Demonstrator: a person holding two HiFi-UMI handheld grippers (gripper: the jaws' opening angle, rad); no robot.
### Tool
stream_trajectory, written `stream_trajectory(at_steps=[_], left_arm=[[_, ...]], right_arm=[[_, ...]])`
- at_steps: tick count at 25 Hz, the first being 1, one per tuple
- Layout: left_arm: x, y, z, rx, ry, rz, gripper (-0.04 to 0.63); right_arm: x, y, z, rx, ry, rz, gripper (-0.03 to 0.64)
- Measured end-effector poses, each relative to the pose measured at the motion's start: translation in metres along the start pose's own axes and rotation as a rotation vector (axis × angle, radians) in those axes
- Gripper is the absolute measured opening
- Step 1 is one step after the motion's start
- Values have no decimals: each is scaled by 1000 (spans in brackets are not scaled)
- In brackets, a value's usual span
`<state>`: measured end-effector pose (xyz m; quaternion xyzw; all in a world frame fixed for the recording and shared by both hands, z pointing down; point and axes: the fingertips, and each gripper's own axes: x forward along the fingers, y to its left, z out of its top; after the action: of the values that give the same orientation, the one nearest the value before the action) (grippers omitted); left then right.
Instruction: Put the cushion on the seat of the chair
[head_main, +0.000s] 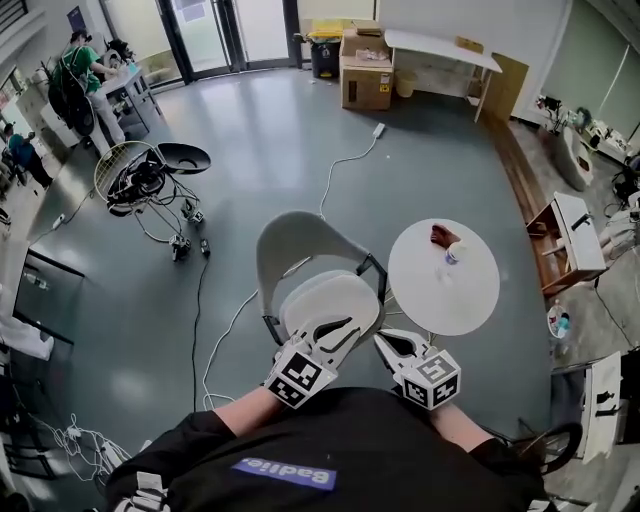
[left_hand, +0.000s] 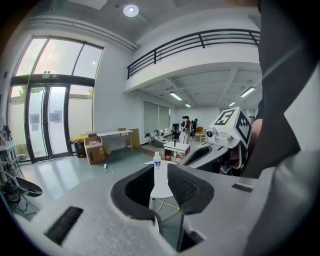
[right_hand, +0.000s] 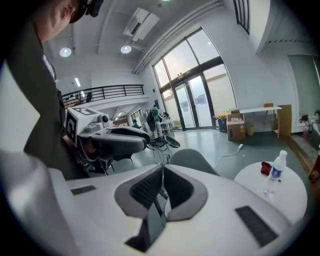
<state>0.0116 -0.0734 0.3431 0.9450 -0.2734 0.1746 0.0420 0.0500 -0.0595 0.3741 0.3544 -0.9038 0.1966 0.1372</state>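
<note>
cushion (head_main: 335, 295) lay flat on the seat of the grey chair (head_main: 295, 235), just beside a round white table (head_main: 470, 290). left gripper (head_main: 345, 326) hung above its near edge, jaws slightly apart and empty. right gripper (head_main: 386, 341) was closed on nothing.

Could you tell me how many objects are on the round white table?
2: a plastic bottle near the middle and a reddish-brown item just beyond it. Nothing appears hidden.
</note>
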Motion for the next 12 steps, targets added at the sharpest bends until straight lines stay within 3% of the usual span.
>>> stream_trajectory(at_steps=[12], left_arm=[[9,-28,-7,-46,-13,-54,35]], right_arm=[[-11,5,-4,-40,-45,-23,31]])
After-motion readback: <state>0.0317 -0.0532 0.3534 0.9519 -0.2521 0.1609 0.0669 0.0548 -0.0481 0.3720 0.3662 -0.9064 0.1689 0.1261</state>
